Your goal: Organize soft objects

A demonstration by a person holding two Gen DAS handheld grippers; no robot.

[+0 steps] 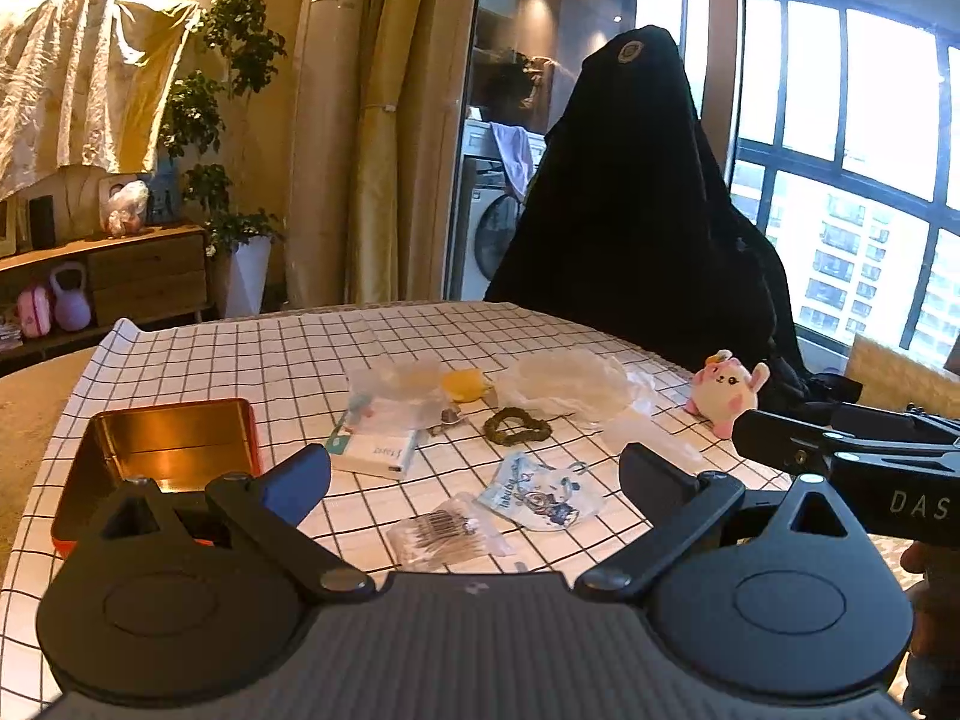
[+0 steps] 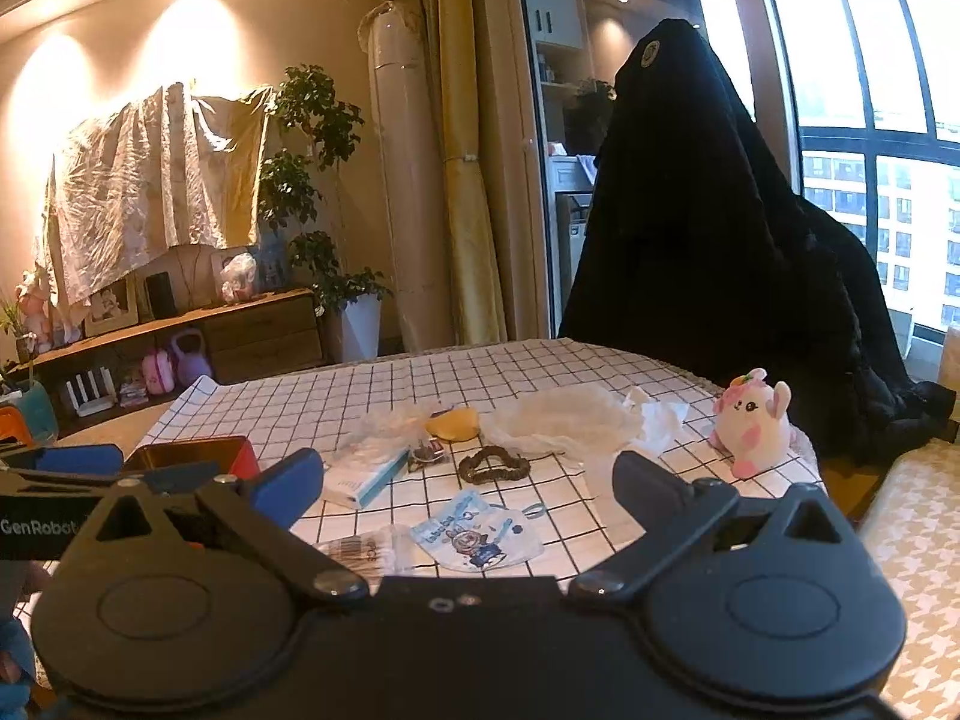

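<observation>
Beside the pink plush (image 1: pixel 726 390), the right tool (image 1: pixel 780 450) (left view only), both tools gaping.

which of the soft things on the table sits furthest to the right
The pink and white plush toy, upright near the table's right edge. The dark scrunchie and the printed pouch lie flat nearer the middle.

Both wrist cameras sit low above the near edge of the checked surface (image 1: pixel 240 360), facing across it; both views share the pink plush (image 1: pixel 726 387) and the window (image 2: pixel 870 120).
</observation>
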